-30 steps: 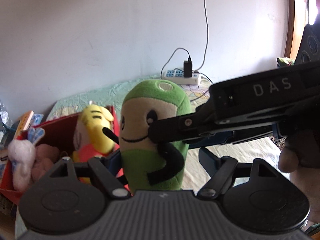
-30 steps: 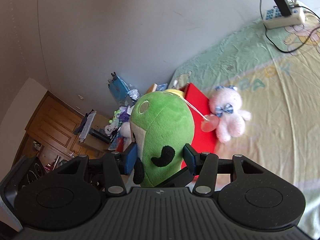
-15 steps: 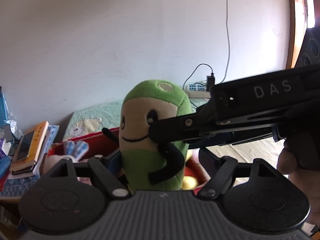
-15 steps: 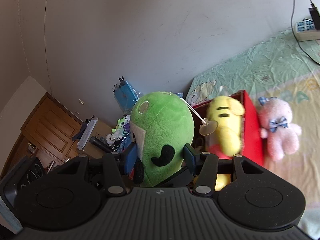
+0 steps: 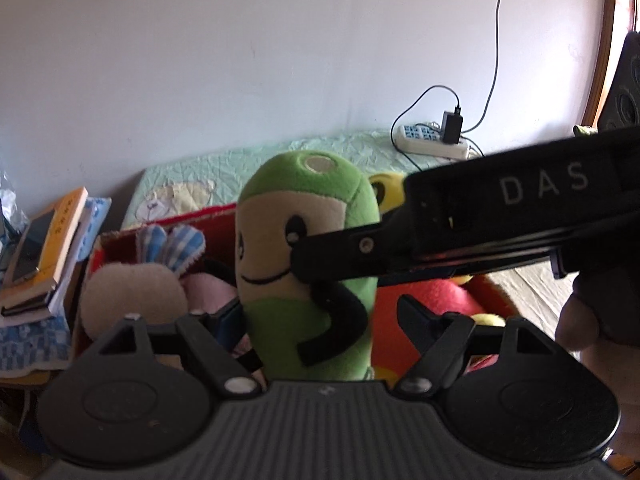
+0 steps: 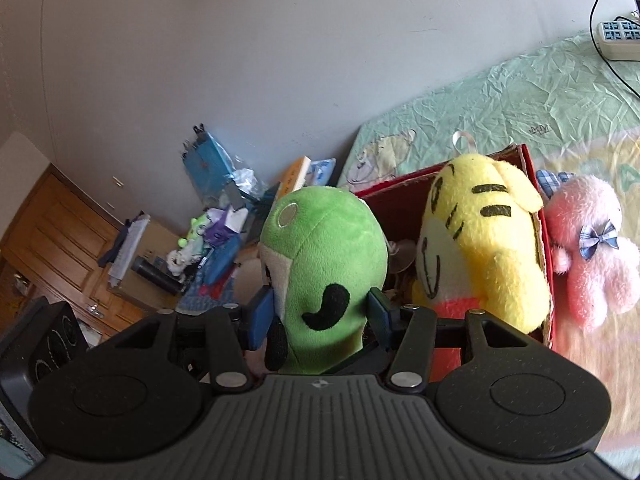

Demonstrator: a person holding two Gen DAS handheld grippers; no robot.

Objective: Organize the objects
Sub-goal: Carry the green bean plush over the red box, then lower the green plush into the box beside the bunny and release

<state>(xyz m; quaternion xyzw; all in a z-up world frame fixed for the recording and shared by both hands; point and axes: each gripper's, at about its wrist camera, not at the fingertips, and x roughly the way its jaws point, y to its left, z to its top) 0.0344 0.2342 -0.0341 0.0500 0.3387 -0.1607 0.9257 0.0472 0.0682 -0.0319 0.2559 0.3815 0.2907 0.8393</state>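
we hold the green plush (image 6: 324,280) clamped between the blue pads of the right gripper (image 6: 320,312), above the open red box (image 6: 400,204). the left gripper (image 5: 316,320) brackets its base with jaws closing; the far finger looks clear of the fabric, so we cannot confirm contact. risk: the yellow plush (image 6: 480,248) already fills one end of the box, so lowering could jam the toy or tip that neighbour over the rim. the pink plush (image 6: 592,252) lies outside, touching the wall.

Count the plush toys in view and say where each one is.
5, maybe more hidden: green plush between the right gripper fingers; yellow plush, white plush and pink plush in the red box; pink bear beside it.
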